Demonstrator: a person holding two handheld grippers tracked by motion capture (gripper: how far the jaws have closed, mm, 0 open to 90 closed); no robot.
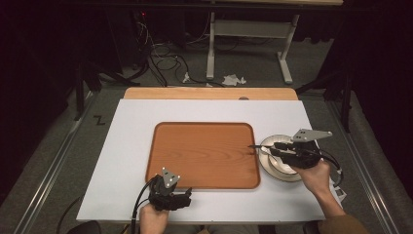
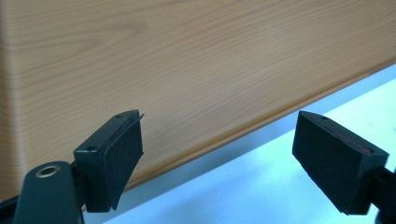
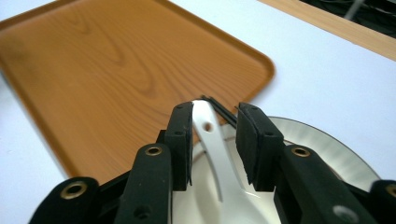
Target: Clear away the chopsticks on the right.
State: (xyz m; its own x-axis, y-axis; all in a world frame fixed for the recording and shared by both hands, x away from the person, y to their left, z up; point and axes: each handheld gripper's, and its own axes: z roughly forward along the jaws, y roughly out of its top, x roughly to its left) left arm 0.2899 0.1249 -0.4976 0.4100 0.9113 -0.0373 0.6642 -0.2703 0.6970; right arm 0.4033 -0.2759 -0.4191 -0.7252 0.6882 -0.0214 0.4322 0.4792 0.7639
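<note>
The right gripper (image 3: 214, 140) has its jaws around a white spoon handle (image 3: 211, 144) over the round white-and-silver plate (image 1: 272, 166), not clearly squeezing. It could slip. The left gripper (image 2: 219, 154), jaws wide open, waits by the brown wooden tray (image 1: 204, 153).

Tray (image 1: 195, 151) interior bare, w/ plate (image 1: 272, 168) against its right rim.

tray (image 1: 204, 151): orange-brown woodgrain | plate (image 1: 272, 168): white | mat (image 1: 131, 146): white | spoon (image 3: 212, 140): white
</note>
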